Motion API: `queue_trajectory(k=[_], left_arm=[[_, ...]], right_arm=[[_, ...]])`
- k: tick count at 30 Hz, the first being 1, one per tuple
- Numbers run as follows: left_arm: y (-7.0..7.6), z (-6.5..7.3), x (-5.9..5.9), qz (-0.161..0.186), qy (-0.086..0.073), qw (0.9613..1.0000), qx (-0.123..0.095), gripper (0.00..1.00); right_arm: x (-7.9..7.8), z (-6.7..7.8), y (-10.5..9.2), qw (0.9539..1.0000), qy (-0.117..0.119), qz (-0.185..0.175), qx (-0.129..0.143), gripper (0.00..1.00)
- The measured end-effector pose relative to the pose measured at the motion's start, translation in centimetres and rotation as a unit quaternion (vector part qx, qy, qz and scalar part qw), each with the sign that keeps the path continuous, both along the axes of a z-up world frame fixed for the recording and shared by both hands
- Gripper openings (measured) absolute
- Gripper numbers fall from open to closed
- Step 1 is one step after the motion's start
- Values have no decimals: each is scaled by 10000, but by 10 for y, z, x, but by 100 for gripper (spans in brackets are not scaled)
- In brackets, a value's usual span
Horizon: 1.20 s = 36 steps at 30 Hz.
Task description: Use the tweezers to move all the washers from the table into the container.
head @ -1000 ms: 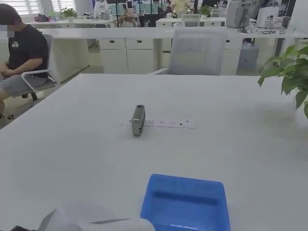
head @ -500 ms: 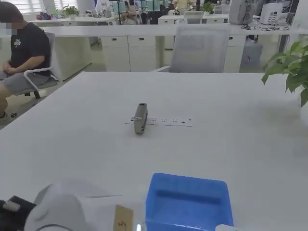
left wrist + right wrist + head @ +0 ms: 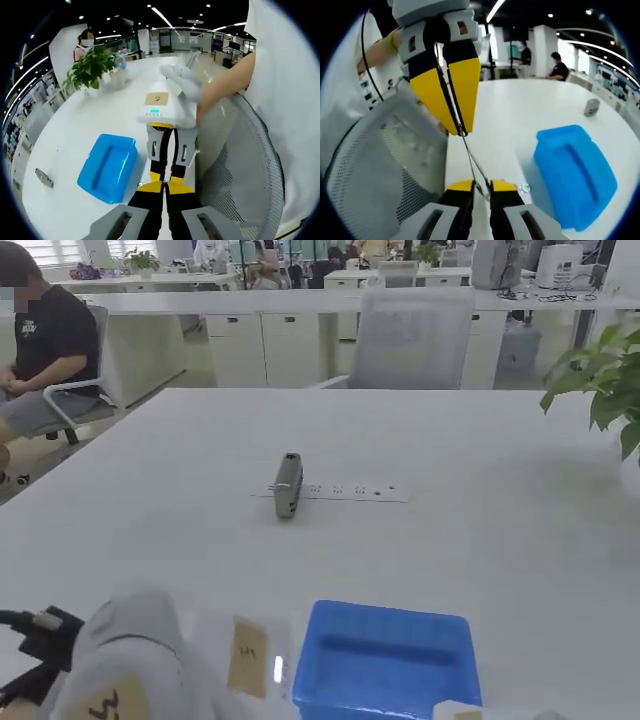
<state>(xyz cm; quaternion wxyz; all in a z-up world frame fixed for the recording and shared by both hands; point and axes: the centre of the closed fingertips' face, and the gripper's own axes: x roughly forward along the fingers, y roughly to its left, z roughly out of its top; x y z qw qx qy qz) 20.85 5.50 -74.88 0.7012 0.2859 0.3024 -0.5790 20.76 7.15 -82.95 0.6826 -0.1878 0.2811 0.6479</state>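
Blue container (image 3: 575,175) beside washer (image 3: 525,188); left tongs (image 3: 460,131), right tongs (image 3: 481,193) pinching tweezers (image 3: 471,161).

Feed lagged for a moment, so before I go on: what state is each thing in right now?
left gripper: shut on the tweezers.
tweezers: off the table, spanning both grippers.
right gripper: jaws narrow around the tweezers' other end; grip unclear.
blue container: upright on the table, looks empty.
washers: in a row on the table, not yet moved.
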Motion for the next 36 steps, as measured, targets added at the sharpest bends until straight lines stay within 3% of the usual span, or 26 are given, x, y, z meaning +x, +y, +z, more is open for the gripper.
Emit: queue_trajectory(k=[2,8,13,15,19,22,24,27,30,32,36], left_arm=[[1,0,0,-84,-55,9999,71,0],[-5,-3,-2,-274,-26,9995,176,0],[-8,-1,1,-251,37,9996,111,0],[-9,-1,3,-243,113,9996,81,0],[-11,-2,4,-250,233,9994,49,0],[-12,-4,5,-195,298,9994,16,0],[-13,-5,6,-118,357,9993,-64,0],[-13,-6,9,321,466,9978,-332,2],[-11,-3,9,807,561,9922,-765,11],[-6,-1,9,1212,570,9847,-1115,15],[9,5,10,2030,435,9628,-1729,31]], right_arm=[[1,1,-1,10000,-63,-22,-22,8],[0,-1,-4,9999,-102,-24,-94,8],[1,-3,-6,9999,-8,-104,-80,8],[2,0,-6,9999,-27,-99,-102,8],[4,19,-2,9998,-160,-114,107,10],[4,20,-1,9999,-145,-48,31,10],[2,12,-3,9999,-63,-31,-132,4],[4,12,-4,9998,116,-154,-66,4],[9,12,-6,9992,168,-353,-36,3],[11,12,-8,9984,286,-486,29,3],[19,12,-13,9921,675,-1028,235,3]])
